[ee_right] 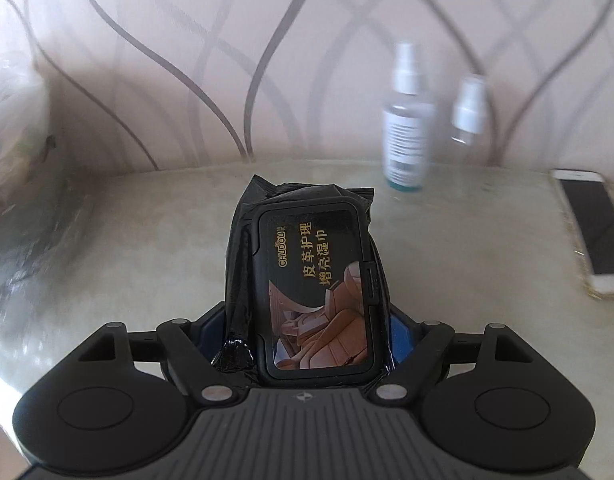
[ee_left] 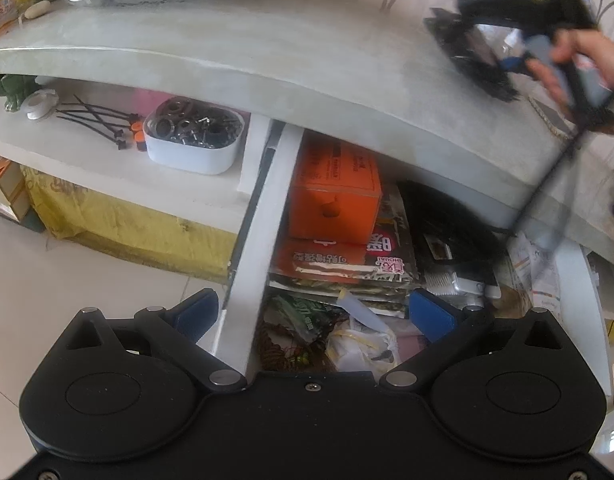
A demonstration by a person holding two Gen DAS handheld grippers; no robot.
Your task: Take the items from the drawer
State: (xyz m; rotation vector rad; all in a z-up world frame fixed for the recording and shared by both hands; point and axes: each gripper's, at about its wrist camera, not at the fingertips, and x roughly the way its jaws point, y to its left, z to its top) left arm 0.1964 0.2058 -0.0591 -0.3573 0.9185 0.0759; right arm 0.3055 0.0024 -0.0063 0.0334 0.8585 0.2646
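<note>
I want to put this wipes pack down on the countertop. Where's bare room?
Bare countertop lies left of the wipes pack, up to the plastic bag. The right is crowded: two spray bottles and a phone.

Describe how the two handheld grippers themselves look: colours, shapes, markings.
The left gripper is matte black with two round discs, silver pivot pins, angled linkage bars and blue pads on its fingers. The right gripper matches, with a grey ribbed centre plate. The bare right hand grips its handle.
</note>
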